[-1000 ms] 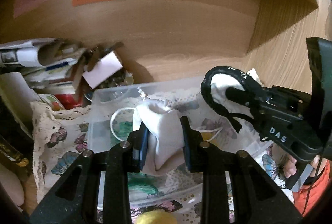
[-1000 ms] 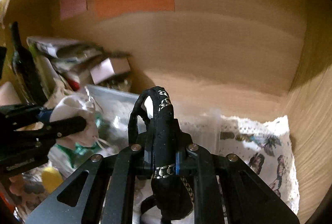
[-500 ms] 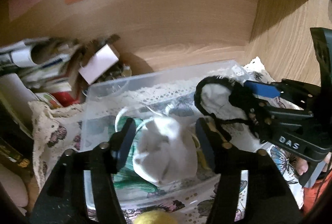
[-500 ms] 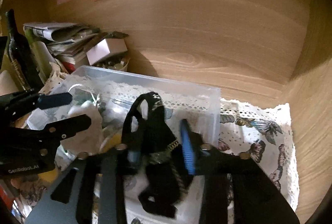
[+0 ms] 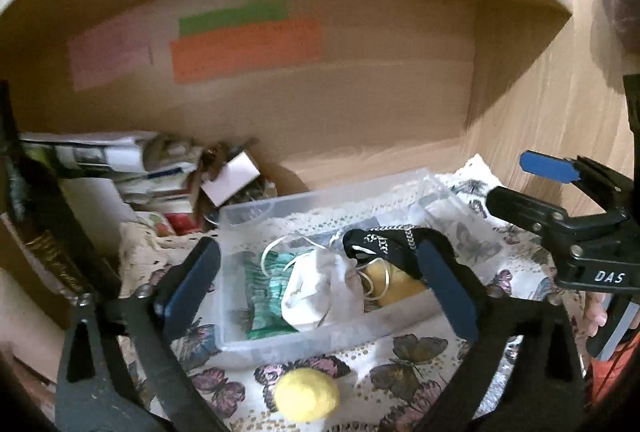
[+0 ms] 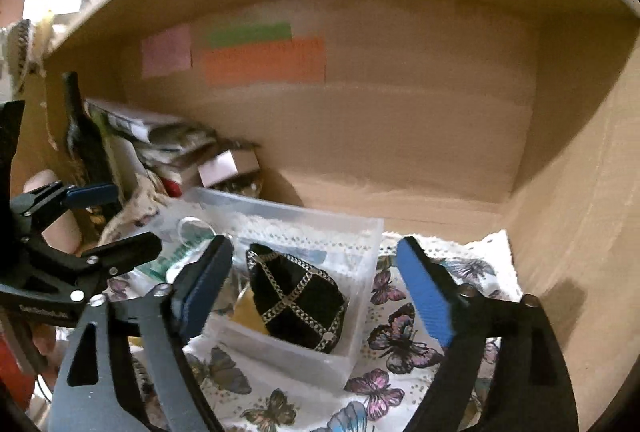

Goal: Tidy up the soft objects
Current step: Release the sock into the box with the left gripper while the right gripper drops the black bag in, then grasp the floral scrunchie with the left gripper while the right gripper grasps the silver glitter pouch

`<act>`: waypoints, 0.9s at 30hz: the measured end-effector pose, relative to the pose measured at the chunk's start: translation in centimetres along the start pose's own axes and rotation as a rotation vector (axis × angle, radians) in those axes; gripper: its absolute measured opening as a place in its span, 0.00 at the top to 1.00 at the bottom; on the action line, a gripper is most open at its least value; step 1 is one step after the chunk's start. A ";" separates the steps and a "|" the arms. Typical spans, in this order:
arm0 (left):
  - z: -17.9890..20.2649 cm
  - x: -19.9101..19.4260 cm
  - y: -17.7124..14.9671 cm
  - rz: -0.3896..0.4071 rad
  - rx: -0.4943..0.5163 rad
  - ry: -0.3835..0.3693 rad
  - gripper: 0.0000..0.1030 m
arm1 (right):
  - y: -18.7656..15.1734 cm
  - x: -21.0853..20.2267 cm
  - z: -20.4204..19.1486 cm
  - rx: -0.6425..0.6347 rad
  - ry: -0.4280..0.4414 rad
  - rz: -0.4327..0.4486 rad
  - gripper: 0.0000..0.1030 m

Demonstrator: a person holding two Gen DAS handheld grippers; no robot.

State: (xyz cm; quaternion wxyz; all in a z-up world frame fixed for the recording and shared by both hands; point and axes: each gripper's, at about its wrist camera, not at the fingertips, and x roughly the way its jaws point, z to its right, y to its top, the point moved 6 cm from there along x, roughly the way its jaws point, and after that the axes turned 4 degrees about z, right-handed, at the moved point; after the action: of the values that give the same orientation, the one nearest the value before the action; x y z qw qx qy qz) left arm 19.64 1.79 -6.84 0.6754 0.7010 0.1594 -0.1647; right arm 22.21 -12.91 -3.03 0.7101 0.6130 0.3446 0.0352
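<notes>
A clear plastic bin (image 5: 240, 216) stands on a butterfly cloth inside a wooden shelf. In it lie a white drawstring pouch (image 5: 316, 292), a green mask (image 5: 264, 296), a yellow soft thing (image 5: 396, 284) and a black chain-trimmed pouch (image 5: 384, 244). My left gripper (image 5: 318, 246) hovers in front of and above the bin, its jaws opening wide with nothing pressed between the pads. My right gripper (image 6: 314, 248) is also opening and holds nothing; the black pouch (image 6: 298, 296) rests in the bin (image 6: 360, 232) beyond it. A yellow ball (image 5: 306, 394) sits on the cloth in front of the bin.
Papers and small boxes (image 5: 160, 167) are piled at the back left beside a dark bottle (image 6: 86, 135). Coloured sticky notes (image 5: 244, 47) hang on the back wall. The shelf's side wall (image 6: 580, 191) closes the right. Butterfly cloth (image 6: 400, 344) lies right of the bin.
Both grippers opened and let go: the white pouch and the black pouch now lie in the bin. Both grippers drew back and up from it.
</notes>
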 end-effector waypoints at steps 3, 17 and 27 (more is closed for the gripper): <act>0.0 -2.1 -0.3 0.024 -0.011 -0.005 0.00 | -0.4 -1.2 -0.7 -0.011 0.021 0.015 0.17; 1.8 -6.6 -6.5 -0.034 -0.003 -0.053 0.00 | -7.5 -3.6 -3.2 -0.010 0.077 -0.084 0.17; 3.4 -6.4 -11.2 -0.141 0.004 -0.112 0.00 | -12.7 -3.5 -5.3 0.001 0.120 -0.212 0.17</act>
State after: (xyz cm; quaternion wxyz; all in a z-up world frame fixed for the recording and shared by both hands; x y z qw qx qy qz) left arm 8.82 -1.20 -14.15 0.6684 0.6791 0.1699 -0.2512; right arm 11.99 -13.21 -12.86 0.6876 0.5704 0.4493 -0.0038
